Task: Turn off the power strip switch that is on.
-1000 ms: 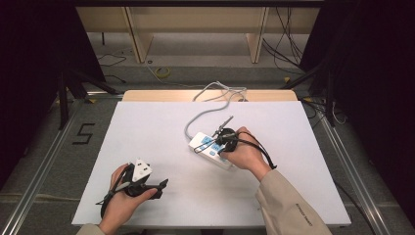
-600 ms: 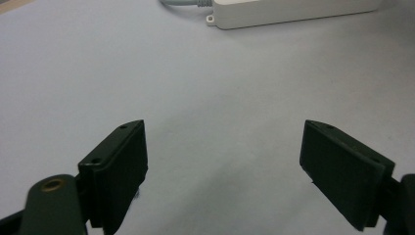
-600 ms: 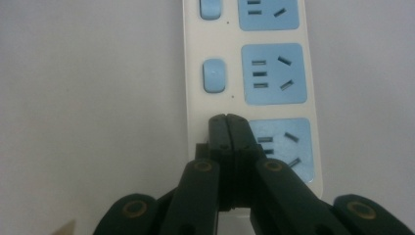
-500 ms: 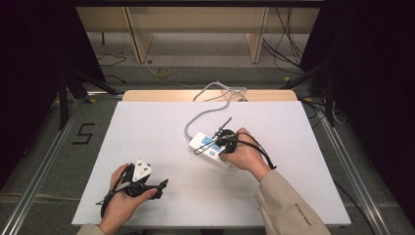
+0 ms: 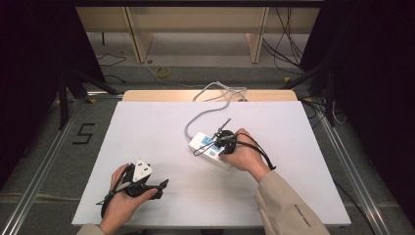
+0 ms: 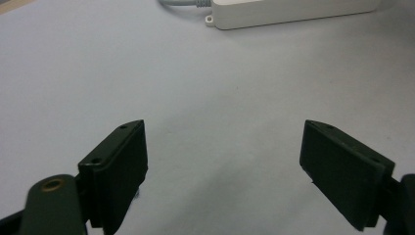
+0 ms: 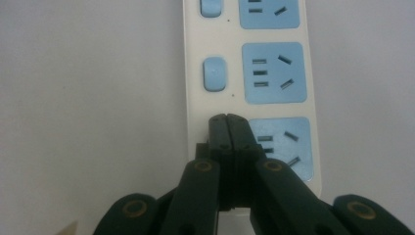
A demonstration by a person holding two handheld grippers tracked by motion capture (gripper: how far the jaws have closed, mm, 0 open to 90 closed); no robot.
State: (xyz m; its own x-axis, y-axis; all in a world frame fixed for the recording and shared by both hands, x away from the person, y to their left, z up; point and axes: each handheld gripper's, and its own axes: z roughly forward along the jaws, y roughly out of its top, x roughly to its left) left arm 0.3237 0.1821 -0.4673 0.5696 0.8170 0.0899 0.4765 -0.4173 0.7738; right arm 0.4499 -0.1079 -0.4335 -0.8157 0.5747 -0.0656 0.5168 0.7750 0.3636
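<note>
Nothing seems to have moved since a second ago. On the strip (image 7: 254, 83), mid-table, the right gripper (image 7: 228, 119), jaws pressed together and empty, rests over a switch beside the nearest socket, probably pressing it. Two switches (image 7: 214, 74) remain ahead. Its cord (image 5: 195, 117) runs away behind. The left gripper (image 6: 222, 171), wide open and empty, waits near the table's (image 5: 147, 122) front edge, well apart.

Power strip (image 7: 254, 73) — smooth, slightly glossy white plastic; beneath it table (image 5: 147, 132) — matt white; gripper pads (image 6: 117, 166) matt black.
</note>
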